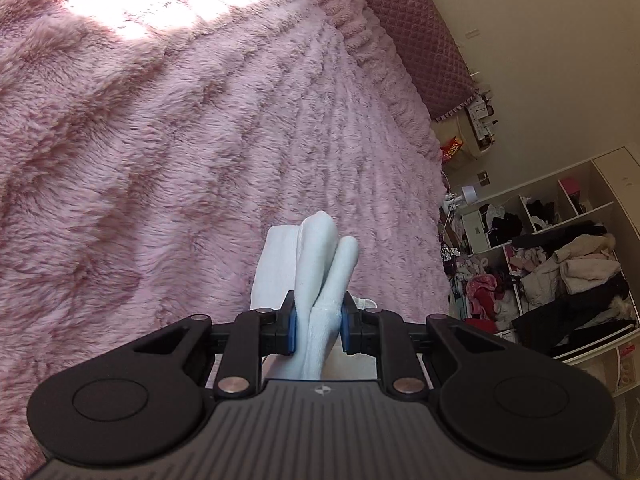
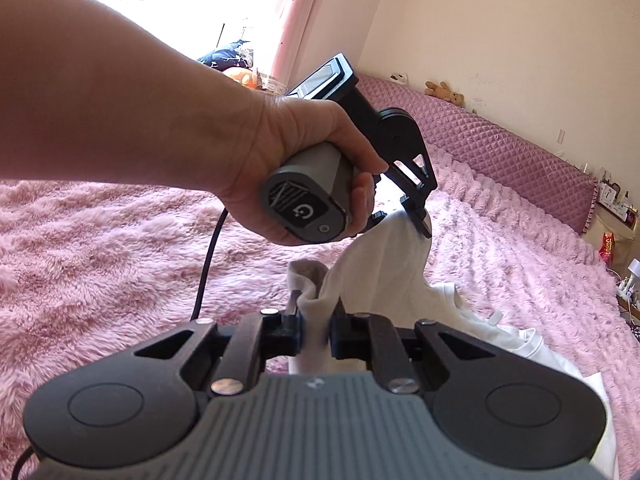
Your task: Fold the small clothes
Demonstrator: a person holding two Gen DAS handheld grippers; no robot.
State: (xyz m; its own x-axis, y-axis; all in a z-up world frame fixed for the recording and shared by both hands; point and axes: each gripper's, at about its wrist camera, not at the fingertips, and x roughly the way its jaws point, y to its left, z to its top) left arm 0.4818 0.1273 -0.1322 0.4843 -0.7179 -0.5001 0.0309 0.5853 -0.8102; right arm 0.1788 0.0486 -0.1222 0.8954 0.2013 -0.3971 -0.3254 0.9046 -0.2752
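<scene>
A small white garment (image 2: pixel 380 276) hangs lifted above the pink fluffy bedspread (image 2: pixel 100 248). My left gripper (image 1: pixel 318 326) is shut on a bunched fold of the white garment (image 1: pixel 316 256). My right gripper (image 2: pixel 316 330) is shut on another bunched edge of the same garment. In the right wrist view the left gripper (image 2: pixel 416 220) shows ahead, held in the person's hand, pinching the cloth's upper part. The garment's lower part drapes onto the bed at the right (image 2: pixel 520 344).
The pink fluffy bedspread (image 1: pixel 160 140) fills most of the left wrist view. A quilted purple headboard (image 2: pixel 500 136) runs along the wall. White open shelves (image 1: pixel 560 248) stuffed with clothes stand beyond the bed's edge. A black cable (image 2: pixel 206 264) hangs from the left gripper.
</scene>
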